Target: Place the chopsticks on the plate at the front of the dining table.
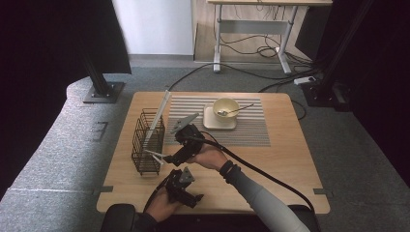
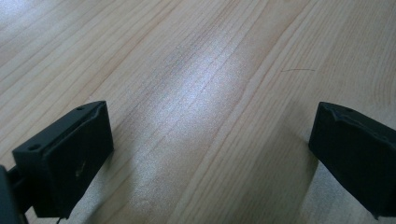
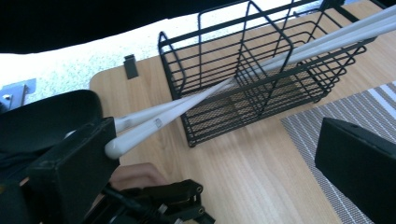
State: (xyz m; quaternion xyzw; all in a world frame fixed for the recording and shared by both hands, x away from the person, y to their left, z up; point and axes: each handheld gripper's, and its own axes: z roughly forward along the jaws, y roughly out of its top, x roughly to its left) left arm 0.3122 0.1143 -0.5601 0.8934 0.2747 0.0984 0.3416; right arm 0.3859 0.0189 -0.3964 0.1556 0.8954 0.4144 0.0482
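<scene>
A pair of white chopsticks (image 1: 159,113) (image 3: 261,65) leans lengthwise through a black wire basket (image 1: 140,145) (image 3: 280,88) at the table's left. Their far ends stick out past the basket's far rim. Their near ends touch the left jaw of my right gripper (image 1: 171,155) (image 3: 215,140), just outside the basket's near right corner. That gripper's jaws stand wide apart and it is open. My left gripper (image 1: 191,195) (image 2: 210,140) hangs low over bare wood near the front edge, open, with nothing between its jaws.
A grey striped placemat (image 1: 251,130) covers the far middle of the wooden table (image 1: 280,169). On it stands a cream bowl (image 1: 226,106) with a spoon (image 1: 239,109) in it, on a square plate (image 1: 220,123). The left hand sits just below the right gripper.
</scene>
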